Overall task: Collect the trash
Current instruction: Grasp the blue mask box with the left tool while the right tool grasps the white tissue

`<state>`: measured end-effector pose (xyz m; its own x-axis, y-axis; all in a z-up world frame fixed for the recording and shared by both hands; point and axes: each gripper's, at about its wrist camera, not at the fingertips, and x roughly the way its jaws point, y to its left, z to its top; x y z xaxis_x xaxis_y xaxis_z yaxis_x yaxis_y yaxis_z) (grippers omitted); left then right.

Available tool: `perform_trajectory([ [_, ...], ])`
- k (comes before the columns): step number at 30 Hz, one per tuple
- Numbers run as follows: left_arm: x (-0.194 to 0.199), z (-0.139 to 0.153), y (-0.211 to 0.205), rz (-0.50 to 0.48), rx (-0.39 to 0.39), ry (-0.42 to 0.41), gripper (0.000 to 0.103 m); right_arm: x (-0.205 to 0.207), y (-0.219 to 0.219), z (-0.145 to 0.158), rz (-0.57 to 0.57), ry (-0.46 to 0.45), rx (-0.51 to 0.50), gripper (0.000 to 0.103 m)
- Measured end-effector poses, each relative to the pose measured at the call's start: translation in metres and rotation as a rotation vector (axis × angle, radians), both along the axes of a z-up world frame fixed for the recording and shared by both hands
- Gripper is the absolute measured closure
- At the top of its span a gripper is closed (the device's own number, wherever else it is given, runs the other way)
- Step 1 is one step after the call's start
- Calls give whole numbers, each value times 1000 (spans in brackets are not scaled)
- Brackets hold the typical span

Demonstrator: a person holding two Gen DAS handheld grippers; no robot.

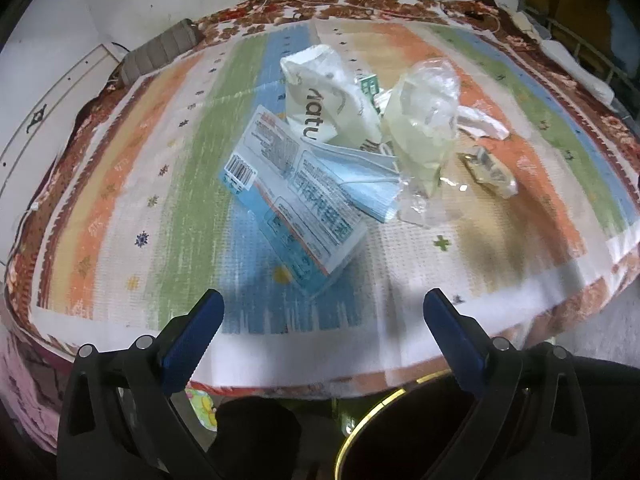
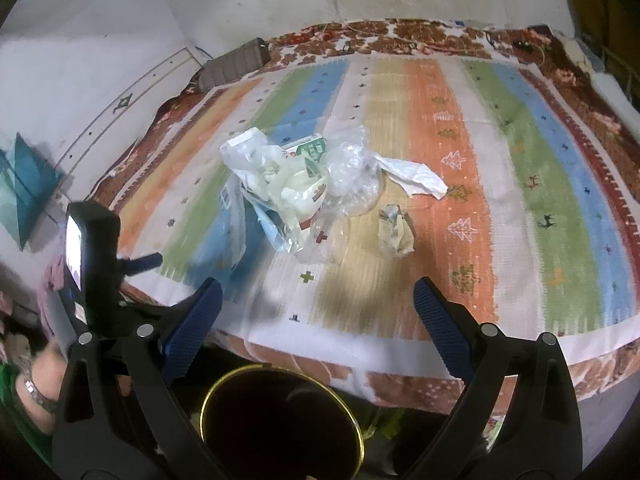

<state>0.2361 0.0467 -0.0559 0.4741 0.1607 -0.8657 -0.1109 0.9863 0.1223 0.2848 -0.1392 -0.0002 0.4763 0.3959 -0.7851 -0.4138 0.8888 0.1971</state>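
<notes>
We hold both grippers, the left gripper [image 1: 323,304] and the right gripper [image 2: 318,292], spread wide and empty above the near edge of a striped rug [image 2: 460,152] laid over a brown flowered blanket [image 2: 432,32], with pale walls behind. The trash [image 1: 340,140], a blue packet, white bags and clear plastic, lies heaped mid-rug, and a dark bin [image 2: 224,392] with a gold rim stands below the edge.

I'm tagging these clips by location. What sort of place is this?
Probably a room at home: a striped rug spread over a floral blanket on what looks like a bed against a wall, litter piled on it, and a gold-rimmed bin below.
</notes>
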Motion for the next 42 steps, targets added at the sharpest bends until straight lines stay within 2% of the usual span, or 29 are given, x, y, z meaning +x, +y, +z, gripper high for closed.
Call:
perform_trajectory([
  [3,12,-13,2,6,66,17,6,11,6,-5,-3,-8,-23,12],
  [9,24,-24,16,54,9,27,6,38,11,-15,-34,12,45,14],
  [18,35,-37,8,56,28,35,6,80,30,-38,-47,67,50,14],
  [20,36,-38,6,52,32,33,6,88,34,-42,-49,74,50,17],
  [24,39,-42,6,59,28,46,17,99,39,-48,-81,92,58,21],
  [28,43,-43,6,53,28,43,21,108,48,-53,-74,102,61,24],
  [31,45,-44,4,39,17,37,26,115,58,-59,-52,125,64,34],
  [32,46,-43,3,21,8,30,30,117,61,-61,-51,135,62,39],
  [35,48,-44,-3,-4,63,33,41,122,67,-64,-47,152,72,51],
  [37,49,-47,-3,-3,65,47,54,125,74,-67,-37,160,74,62],
  [38,51,-49,-2,0,57,53,56,126,77,-70,-34,165,65,76],
  [39,52,-50,-1,4,54,52,61,127,81,-72,-33,169,55,86],
  [41,51,-48,1,18,54,42,78,126,83,-74,-30,169,63,91],
  [42,51,-46,3,26,42,39,92,125,84,-75,-28,171,67,94],
])
